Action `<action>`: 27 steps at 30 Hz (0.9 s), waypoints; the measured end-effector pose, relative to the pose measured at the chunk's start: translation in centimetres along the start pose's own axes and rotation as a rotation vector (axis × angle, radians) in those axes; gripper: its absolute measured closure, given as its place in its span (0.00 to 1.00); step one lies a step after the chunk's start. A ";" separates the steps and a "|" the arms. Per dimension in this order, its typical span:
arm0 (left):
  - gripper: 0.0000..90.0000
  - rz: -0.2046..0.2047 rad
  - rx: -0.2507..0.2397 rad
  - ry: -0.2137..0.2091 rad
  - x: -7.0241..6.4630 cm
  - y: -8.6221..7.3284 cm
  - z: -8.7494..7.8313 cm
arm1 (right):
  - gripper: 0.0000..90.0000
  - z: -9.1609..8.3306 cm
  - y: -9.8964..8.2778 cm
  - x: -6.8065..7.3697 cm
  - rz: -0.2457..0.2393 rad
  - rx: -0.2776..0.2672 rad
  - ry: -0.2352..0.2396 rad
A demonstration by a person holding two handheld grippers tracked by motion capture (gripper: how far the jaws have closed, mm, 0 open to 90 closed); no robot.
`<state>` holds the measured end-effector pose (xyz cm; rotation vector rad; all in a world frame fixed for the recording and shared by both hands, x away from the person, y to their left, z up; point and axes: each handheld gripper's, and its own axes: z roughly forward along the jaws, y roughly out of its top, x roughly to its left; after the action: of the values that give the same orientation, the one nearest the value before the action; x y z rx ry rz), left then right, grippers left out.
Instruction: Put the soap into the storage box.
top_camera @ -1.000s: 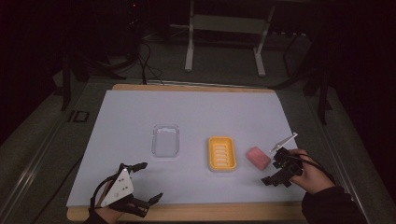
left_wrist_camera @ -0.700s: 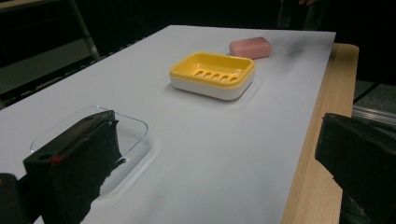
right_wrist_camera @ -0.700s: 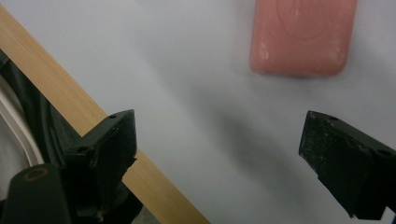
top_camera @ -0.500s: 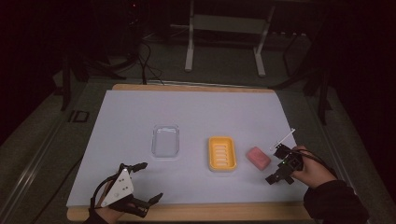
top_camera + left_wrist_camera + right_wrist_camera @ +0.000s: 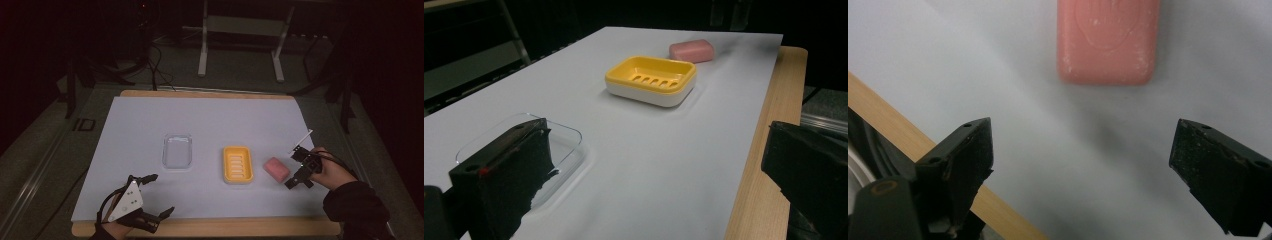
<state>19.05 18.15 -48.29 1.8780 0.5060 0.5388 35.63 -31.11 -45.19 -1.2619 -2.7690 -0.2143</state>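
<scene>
A pink bar of soap [image 5: 276, 169] [image 5: 692, 50] [image 5: 1107, 39] lies flat on the white sheet, just right of a yellow soap dish [image 5: 237, 164] [image 5: 651, 79]. My right gripper [image 5: 297, 172] [image 5: 1083, 165] hovers just right of the soap, open, jaws wide apart and pointing down at it with nothing between them. A clear plastic tray [image 5: 178, 151] [image 5: 549, 150] rests left of the dish. My left gripper [image 5: 157, 195] [image 5: 654, 170] sits at the table's front left edge, open and empty, aimed toward the tray and dish.
The white sheet [image 5: 210, 130] covers a wooden table whose front edge [image 5: 210, 227] shows as a light strip. Beyond the table stand a metal frame [image 5: 240, 45] and cables on a dark floor.
My right gripper has shifted slightly toward the soap and lower over the sheet. The left gripper has stayed put.
</scene>
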 end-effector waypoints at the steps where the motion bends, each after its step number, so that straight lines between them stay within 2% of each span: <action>1: 0.01 0.000 0.000 0.000 0.0 0.0 0.0 | 0.12 0.0 0.2 -0.1 0.021 0.005 0.020; 3: 0.01 0.000 0.000 -0.001 0.0 0.0 0.0 | 0.12 -0.2 0.6 -0.1 0.013 -0.014 0.023; 11: 0.01 0.000 0.000 -0.001 0.0 0.0 0.0 | 0.12 0.0 1.8 0.0 -0.007 -0.032 0.039; 12: 0.01 -0.001 0.000 -0.002 0.0 0.0 0.0 | 0.12 0.4 2.2 -0.2 0.001 -0.052 0.063; 13: 0.01 0.000 0.001 -0.003 0.0 0.0 0.0 | 0.12 0.5 2.4 -0.2 0.004 -0.046 0.066; 15: 0.01 0.000 0.002 -0.004 0.0 0.0 0.0 | 0.12 0.7 2.7 -0.3 0.004 -0.063 0.043; 17: 0.01 0.000 0.002 -0.004 0.0 0.0 0.0 | 0.14 0.9 2.9 -0.4 0.017 -0.074 0.043; 20: 0.01 0.000 0.003 -0.006 0.0 0.0 0.0 | 0.14 1.5 3.3 -0.6 0.010 -0.083 0.022; 25: 0.01 0.006 0.008 -0.003 0.0 0.0 0.1 | 0.15 2.5 3.9 -0.5 -0.034 -0.092 0.006; 27: 0.01 0.001 0.004 -0.007 0.0 0.0 0.1 | 0.15 2.8 4.1 -0.5 -0.076 -0.112 -0.027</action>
<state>19.08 18.11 -48.33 1.8834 0.5026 0.5320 38.95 -28.35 -47.63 -1.1927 -2.8671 -0.3660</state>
